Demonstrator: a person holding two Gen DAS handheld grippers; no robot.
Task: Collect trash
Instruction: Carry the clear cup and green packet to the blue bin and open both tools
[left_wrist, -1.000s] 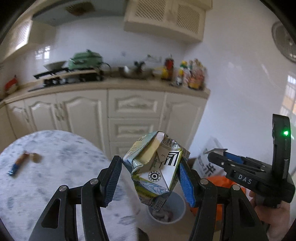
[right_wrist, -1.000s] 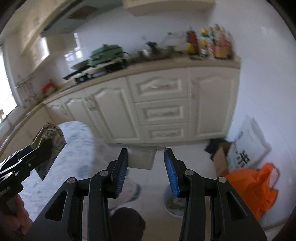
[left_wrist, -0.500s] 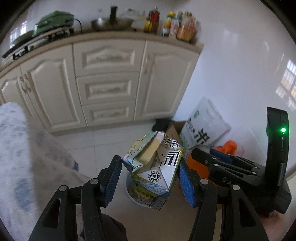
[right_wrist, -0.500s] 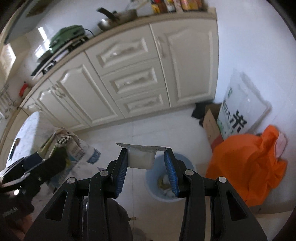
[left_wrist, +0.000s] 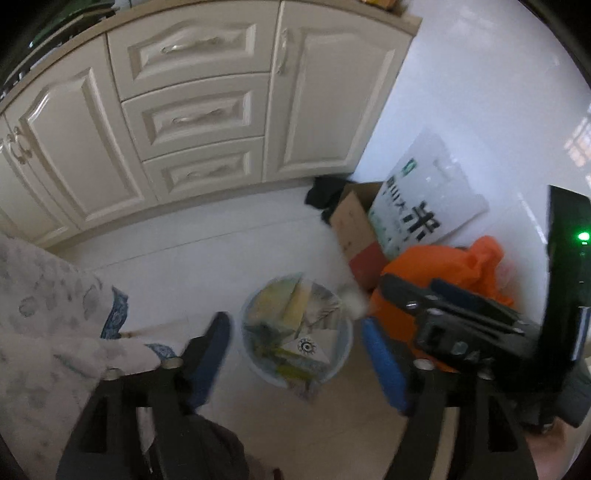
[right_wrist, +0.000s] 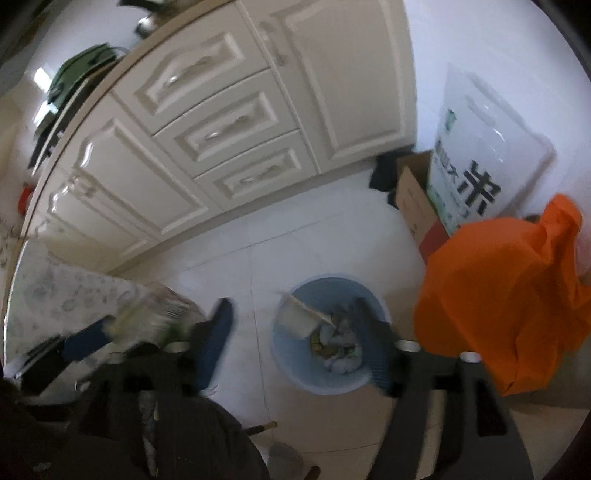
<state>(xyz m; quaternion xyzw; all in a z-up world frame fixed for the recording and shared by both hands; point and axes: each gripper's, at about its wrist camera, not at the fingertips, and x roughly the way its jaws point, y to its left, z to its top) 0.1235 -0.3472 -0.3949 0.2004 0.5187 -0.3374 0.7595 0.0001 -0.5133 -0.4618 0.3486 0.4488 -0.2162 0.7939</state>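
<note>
Bin (right_wrist: 325, 380) on floor (right_wrist: 229, 266), bag (right_wrist: 502, 302) just right.

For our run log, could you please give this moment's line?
left gripper: jaws just opening, carton loose between them | right gripper: jaws just opening, cup dropping between them | blue bin: below both

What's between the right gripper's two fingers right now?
In the right wrist view, the open right gripper frames the blue bin below, with a white cup dropping into it; the pads touch nothing.

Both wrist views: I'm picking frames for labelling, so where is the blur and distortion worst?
Left wrist view: motion blur smears the left gripper and the crumpled carton; cabinets bow from the fisheye. Right wrist view: the right gripper and white cup are soft; the orange bag reads sharper.
</note>
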